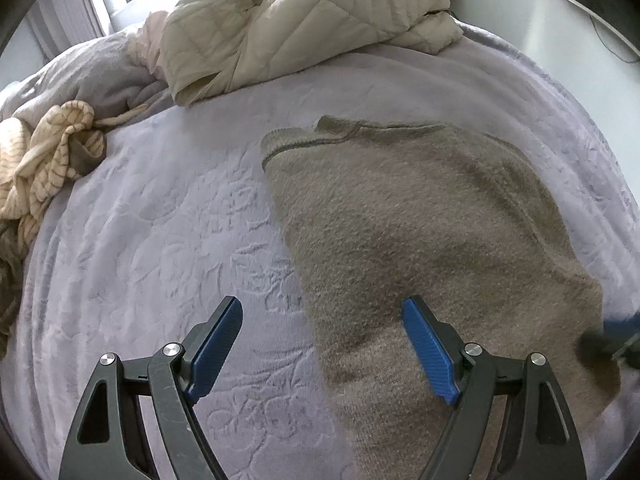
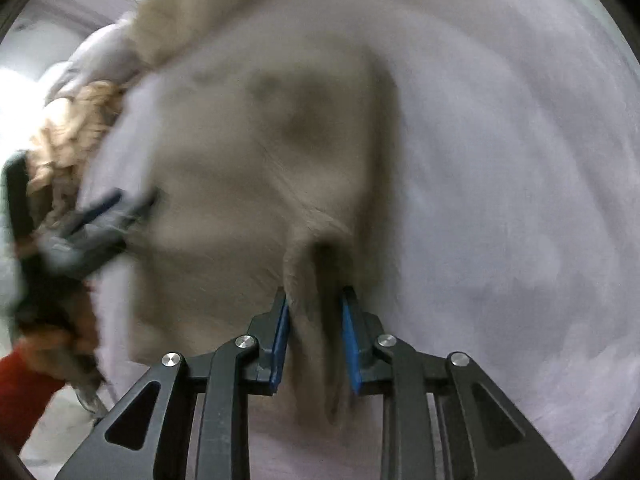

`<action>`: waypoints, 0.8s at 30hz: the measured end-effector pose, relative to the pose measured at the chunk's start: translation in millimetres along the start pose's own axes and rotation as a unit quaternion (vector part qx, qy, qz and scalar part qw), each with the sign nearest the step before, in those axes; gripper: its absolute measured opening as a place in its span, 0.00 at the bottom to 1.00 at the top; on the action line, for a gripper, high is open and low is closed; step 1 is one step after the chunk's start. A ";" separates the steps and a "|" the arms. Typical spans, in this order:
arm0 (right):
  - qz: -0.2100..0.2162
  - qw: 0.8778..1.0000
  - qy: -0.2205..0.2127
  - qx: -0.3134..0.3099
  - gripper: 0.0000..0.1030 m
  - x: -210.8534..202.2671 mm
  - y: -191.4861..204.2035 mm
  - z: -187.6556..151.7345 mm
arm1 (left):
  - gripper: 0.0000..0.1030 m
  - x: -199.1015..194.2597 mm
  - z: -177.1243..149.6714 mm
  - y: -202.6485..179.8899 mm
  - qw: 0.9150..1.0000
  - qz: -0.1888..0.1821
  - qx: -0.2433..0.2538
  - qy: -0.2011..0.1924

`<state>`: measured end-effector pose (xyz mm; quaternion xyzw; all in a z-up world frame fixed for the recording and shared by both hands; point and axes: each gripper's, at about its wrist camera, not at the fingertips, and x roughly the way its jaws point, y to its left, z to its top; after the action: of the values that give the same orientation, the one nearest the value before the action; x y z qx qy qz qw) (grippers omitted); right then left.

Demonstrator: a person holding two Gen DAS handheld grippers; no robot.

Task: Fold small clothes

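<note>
No text, label, brand, number or sign can be read in either view. The right wrist view is too blurred to show any lettering.

Left gripper (image 1: pixel 322 308): jaws spread wide, blue pads facing inward, nothing between them, pointing toward 12 o'clock. Right gripper (image 2: pixel 314 294): jaws drawn in, pinching a fold of fabric; seen blurred at 4 o'clock in the left wrist view.
</note>
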<state>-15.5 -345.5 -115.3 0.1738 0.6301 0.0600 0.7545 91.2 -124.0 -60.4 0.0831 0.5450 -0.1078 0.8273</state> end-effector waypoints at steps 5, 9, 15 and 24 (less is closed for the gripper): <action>0.042 0.995 -0.008 0.092 0.27 -12.6 -35.2 -27.9 | 0.81 -12.8 -2.0 0.7 1.000 0.005 0.006 0.017; 0.046 0.991 -0.012 0.122 0.32 -28.2 -46.0 -40.6 | 0.81 -28.7 -12.9 4.0 0.999 0.006 0.000 0.032; 0.057 0.988 -0.012 0.141 0.61 -47.7 -37.5 -59.9 | 0.81 -51.7 -36.6 5.5 0.997 -0.003 -0.011 0.074; 0.056 0.987 0.010 0.150 0.71 -46.7 -10.7 -73.9 | 0.81 -82.0 -67.9 -5.2 0.994 -0.024 -0.014 0.108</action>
<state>-98.0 -356.1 -86.3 0.3192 0.6287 0.0086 0.7091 -1.5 -104.5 -11.7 0.0692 0.6342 -0.1107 0.7621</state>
